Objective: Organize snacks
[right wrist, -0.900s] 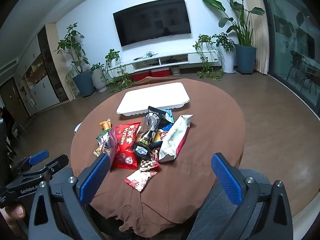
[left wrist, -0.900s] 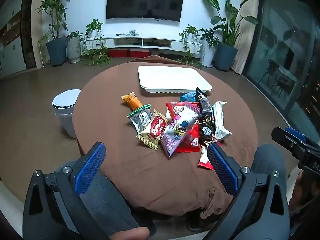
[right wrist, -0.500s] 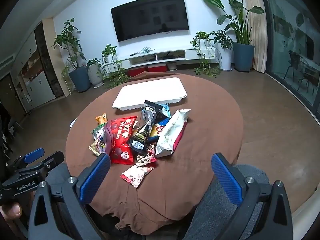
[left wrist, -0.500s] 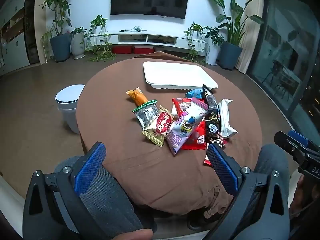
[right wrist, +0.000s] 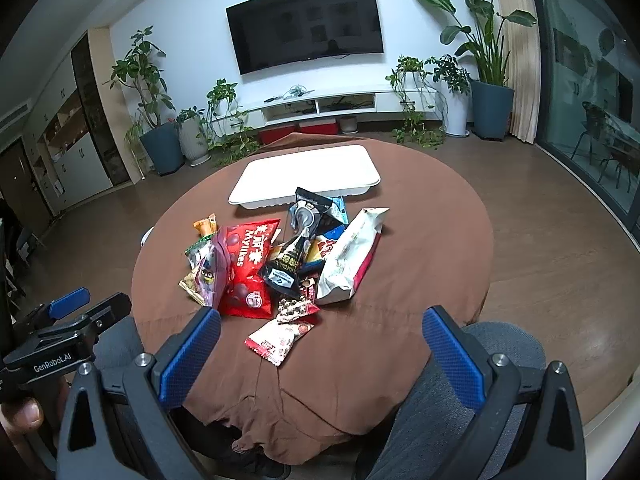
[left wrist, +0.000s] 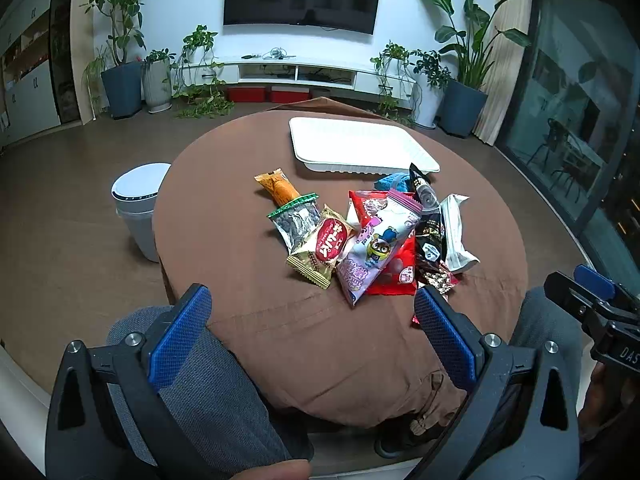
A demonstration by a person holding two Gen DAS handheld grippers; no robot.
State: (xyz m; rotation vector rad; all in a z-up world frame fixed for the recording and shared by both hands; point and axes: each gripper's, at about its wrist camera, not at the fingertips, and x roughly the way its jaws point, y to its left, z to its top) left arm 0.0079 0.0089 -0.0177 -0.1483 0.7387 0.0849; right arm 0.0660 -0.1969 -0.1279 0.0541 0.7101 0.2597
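A heap of snack packets lies mid-table on the brown cloth: a red Mylikes bag (right wrist: 246,268), a purple cartoon pouch (left wrist: 378,246), a gold wafer pack (left wrist: 326,246), an orange stick pack (left wrist: 278,188), a long white bag (right wrist: 350,258), and black packs (right wrist: 290,262). A small red-white packet (right wrist: 280,338) lies nearest the front edge. Behind the heap sits an empty white tray (left wrist: 360,146). My left gripper (left wrist: 312,330) hovers open above the near table edge with nothing between its fingers. My right gripper (right wrist: 320,344) is likewise open and empty, short of the pile.
The round table (right wrist: 440,200) has bare cloth at both sides of the heap. A white bin (left wrist: 138,208) stands on the floor at the left. Grey-trousered knees (left wrist: 208,392) sit under the near edge. Potted plants and a TV unit line the far wall.
Both grippers have drifted forward and slightly up toward the table, so the snack heap and tray sit lower and closer in each view. Jaws stayed wide open; no packet moved.
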